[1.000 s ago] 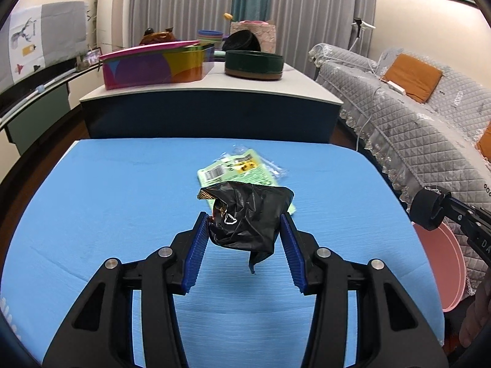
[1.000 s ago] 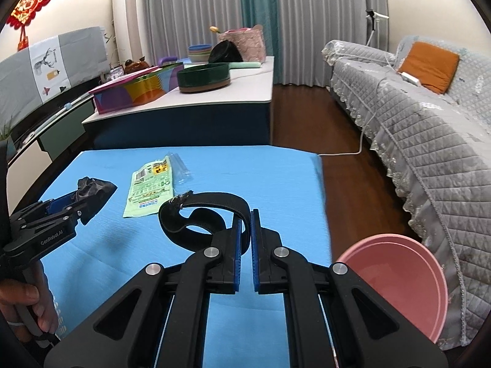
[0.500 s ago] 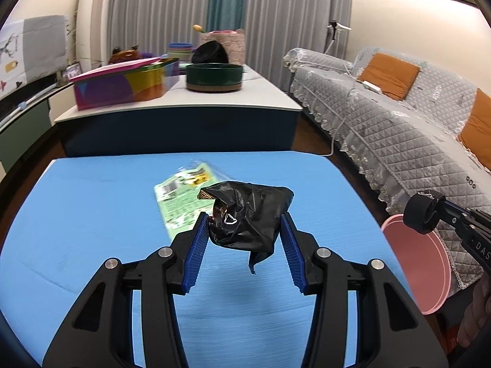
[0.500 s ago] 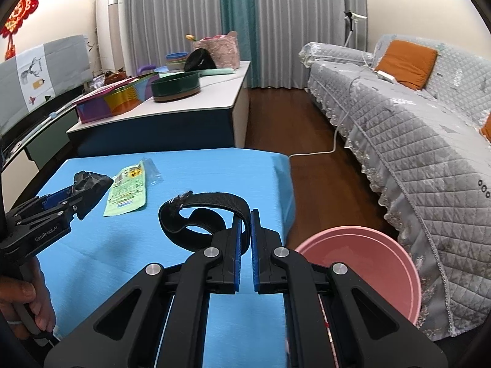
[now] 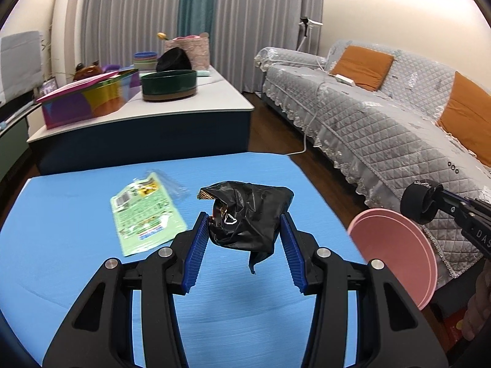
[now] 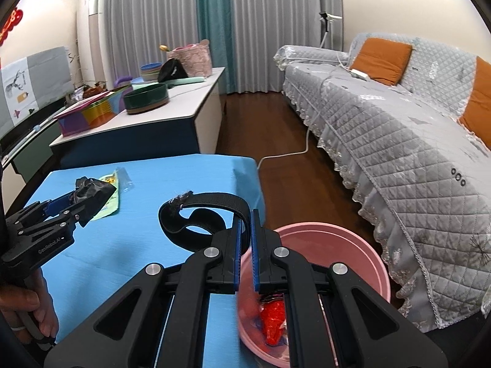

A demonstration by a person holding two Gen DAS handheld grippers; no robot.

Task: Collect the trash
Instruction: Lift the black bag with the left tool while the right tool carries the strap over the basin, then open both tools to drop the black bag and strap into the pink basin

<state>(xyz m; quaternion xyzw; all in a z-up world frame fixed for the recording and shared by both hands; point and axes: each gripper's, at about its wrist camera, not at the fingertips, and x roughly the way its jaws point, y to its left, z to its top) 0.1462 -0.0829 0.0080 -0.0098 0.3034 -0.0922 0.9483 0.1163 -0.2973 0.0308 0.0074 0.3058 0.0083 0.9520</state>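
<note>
My left gripper (image 5: 244,225) is shut on a crumpled black wrapper (image 5: 248,214) and holds it above the blue table (image 5: 76,260); it also shows in the right wrist view (image 6: 79,197). My right gripper (image 6: 245,224) is shut on a looped black strap (image 6: 199,214), at the table's right edge over the pink bin (image 6: 353,245). The bin holds red trash (image 6: 271,322). In the left wrist view the right gripper (image 5: 429,204) and strap (image 5: 417,202) hang over the bin (image 5: 396,254). A green snack packet (image 5: 147,214) lies flat on the table.
A white-topped counter (image 5: 184,104) behind the table carries a colourful box (image 5: 89,98), a dark green round tub (image 5: 168,84) and bowls. A grey quilted sofa (image 5: 383,132) with orange cushions runs along the right. A white cable (image 6: 285,153) lies on the wooden floor.
Both grippers have swung right with their loads. The right gripper and strap now reach over the pink bin. The green packet has stayed on the table, now left of the left gripper.
</note>
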